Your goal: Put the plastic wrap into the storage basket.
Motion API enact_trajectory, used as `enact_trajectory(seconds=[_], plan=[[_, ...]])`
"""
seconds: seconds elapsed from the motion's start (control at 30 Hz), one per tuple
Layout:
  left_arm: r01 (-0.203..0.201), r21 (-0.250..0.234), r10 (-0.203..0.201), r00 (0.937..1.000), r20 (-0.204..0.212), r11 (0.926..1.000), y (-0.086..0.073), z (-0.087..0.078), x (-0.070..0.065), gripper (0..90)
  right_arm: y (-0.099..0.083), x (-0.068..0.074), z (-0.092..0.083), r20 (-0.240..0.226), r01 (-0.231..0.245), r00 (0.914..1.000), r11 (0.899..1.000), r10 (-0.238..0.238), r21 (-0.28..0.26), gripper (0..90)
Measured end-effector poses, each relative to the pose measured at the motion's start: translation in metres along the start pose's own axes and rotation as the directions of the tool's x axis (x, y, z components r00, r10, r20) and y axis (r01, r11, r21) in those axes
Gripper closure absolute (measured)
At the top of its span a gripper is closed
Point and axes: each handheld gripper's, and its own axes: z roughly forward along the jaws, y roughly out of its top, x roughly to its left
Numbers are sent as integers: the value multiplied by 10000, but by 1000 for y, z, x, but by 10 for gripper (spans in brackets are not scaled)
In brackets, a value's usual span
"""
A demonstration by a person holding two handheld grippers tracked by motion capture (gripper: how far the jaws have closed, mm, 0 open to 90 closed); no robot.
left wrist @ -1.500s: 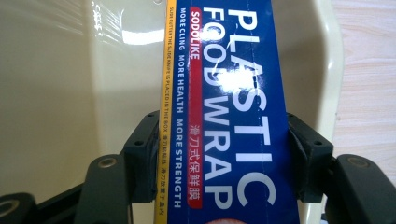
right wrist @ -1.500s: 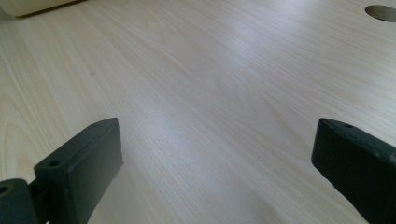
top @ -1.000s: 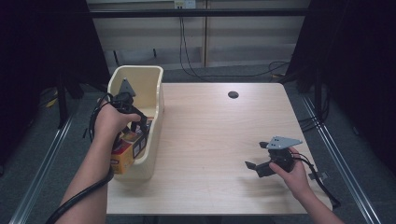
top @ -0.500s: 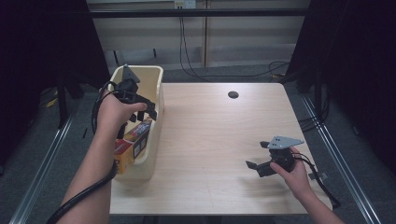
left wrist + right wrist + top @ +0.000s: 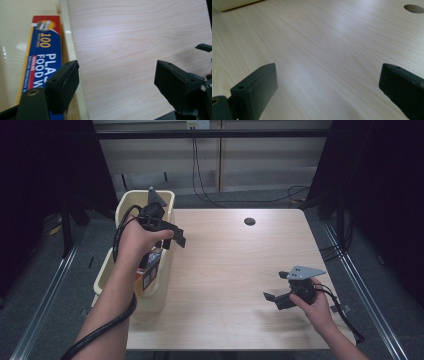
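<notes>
This looks like a lab or a recording room built for tests, not a home. A plain pale wood bench [image 5: 235, 270] with a round cable hole [image 5: 249, 221] stands alone on a grey carpeted floor [image 5: 45, 290]. Dark curtains [image 5: 45, 170] hang on both sides and shut the space in. Metal rails [image 5: 360, 290] run along the floor beside the bench. Black cables [image 5: 210, 185] hang down the pale panelled wall [image 5: 260, 165] at the back and lie loose on the floor. A person holds a cabled hand-held gripper [image 5: 278, 297] with a grey three-cornered plate [image 5: 306, 271] on top, which is test gear.
</notes>
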Motion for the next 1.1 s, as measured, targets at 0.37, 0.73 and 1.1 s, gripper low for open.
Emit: enact_trajectory(seconds=[0.37, 0.73, 1.1], plan=[[-535, 41, 533, 9980, 353, 9986, 1, 13, -24, 179, 0, 0, -1, 20, 14, 10000, 10000, -14, -36, 17], [-972, 181, 957, 9927, 736, 9951, -1, 35, -41, 175, 0, 0, -1, -36, 27, 10000, 10000, -27, -38, 16], [-1324, 183, 1300, 9865, 998, 9910, -5, 50, -53, 174, 0, 0, -1, -50, 40, 10000, 10000, -41, -42, 16]])
